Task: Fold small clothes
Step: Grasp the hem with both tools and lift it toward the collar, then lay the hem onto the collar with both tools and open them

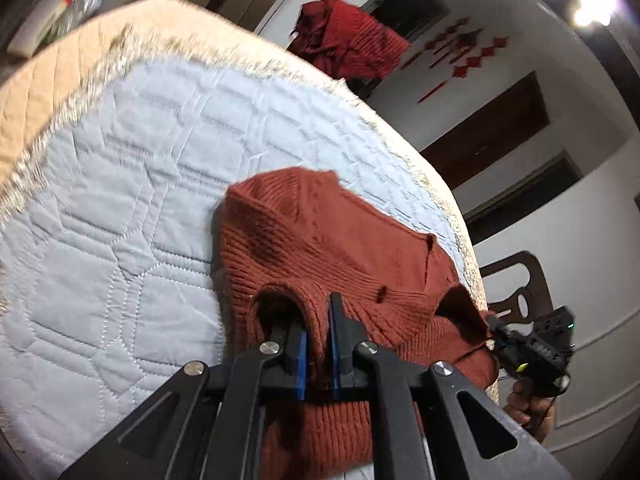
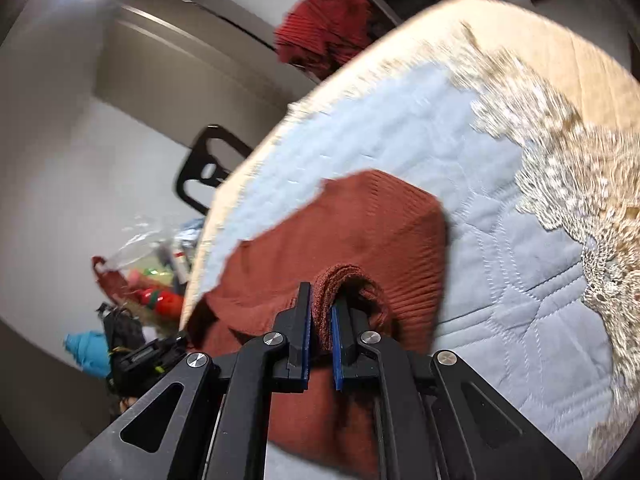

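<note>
A small rust-red knit sweater (image 1: 320,240) is held up over the pale blue quilted cover (image 1: 120,208) of a round table. My left gripper (image 1: 318,320) is shut on a fold of the sweater's near edge, its blue pads pinching the knit. In the right wrist view the same sweater (image 2: 360,224) hangs from my right gripper (image 2: 322,312), which is shut on a bunched fold of its edge. The right gripper also shows in the left wrist view at the sweater's right corner (image 1: 496,328), with a hand (image 1: 528,408) below it. The left gripper (image 2: 176,340) shows low at the left of the right wrist view.
Lace trim (image 2: 560,152) rims the blue cover over a beige cloth (image 1: 44,80). A second red knit garment (image 1: 352,36) hangs beyond the table's far edge. Dark wooden chairs (image 2: 208,164) stand beside the table. A cluttered pile with bags and bottles (image 2: 156,280) sits at the left.
</note>
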{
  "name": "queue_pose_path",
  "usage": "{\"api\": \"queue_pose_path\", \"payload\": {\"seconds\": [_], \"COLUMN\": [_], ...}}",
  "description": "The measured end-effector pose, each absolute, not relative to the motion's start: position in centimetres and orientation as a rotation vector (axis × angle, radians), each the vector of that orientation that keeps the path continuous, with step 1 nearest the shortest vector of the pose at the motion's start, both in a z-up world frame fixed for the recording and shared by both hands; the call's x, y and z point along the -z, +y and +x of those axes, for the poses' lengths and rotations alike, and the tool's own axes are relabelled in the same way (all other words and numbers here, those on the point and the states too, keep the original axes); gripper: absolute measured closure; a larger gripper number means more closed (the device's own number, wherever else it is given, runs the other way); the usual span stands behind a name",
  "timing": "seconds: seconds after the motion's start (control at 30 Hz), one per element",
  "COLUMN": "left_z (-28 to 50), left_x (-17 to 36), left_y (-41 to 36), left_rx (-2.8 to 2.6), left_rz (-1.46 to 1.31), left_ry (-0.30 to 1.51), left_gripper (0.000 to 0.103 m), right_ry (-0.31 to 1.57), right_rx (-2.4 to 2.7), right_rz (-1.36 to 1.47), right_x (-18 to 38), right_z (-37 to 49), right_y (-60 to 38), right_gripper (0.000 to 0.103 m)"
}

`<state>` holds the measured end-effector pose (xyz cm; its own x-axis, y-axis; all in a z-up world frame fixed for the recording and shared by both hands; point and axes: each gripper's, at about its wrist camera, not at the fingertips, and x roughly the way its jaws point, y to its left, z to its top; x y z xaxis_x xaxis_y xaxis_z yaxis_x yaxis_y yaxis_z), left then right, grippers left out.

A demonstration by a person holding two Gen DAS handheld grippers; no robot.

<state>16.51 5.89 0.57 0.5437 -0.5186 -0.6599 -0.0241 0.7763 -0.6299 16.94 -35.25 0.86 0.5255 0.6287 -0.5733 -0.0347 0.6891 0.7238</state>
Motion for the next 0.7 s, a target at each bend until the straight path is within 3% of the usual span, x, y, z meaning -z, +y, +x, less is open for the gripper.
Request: {"api": "queue_pose_path", "payload": {"seconds": [0.27,0.57,0.7], "left_z": [18.4,22.3,22.1], "left_x": [-3.2,0.4,-0.2], "left_y": [6.4,6.7,7.6], "left_rx": [0.325,0.269,0.284], "left_rz": [-0.669,-0.772,-0.801], "left_ry": [0.898,1.006,0.970], "left_gripper": [0.093,0.092,0.085], "right_ry": [0.900,0.988,0.909], "right_rx": [-0.467,-0.402,-0.426], "right_rz": [0.747,0.860,0.906], "right_x": [-2.7,0.7,0.1], "right_z": [18.9,23.2,23.1], "right_y": [-35.1,-35.2,-35.7], "right_gripper": [0.095,0.092,0.065]}}
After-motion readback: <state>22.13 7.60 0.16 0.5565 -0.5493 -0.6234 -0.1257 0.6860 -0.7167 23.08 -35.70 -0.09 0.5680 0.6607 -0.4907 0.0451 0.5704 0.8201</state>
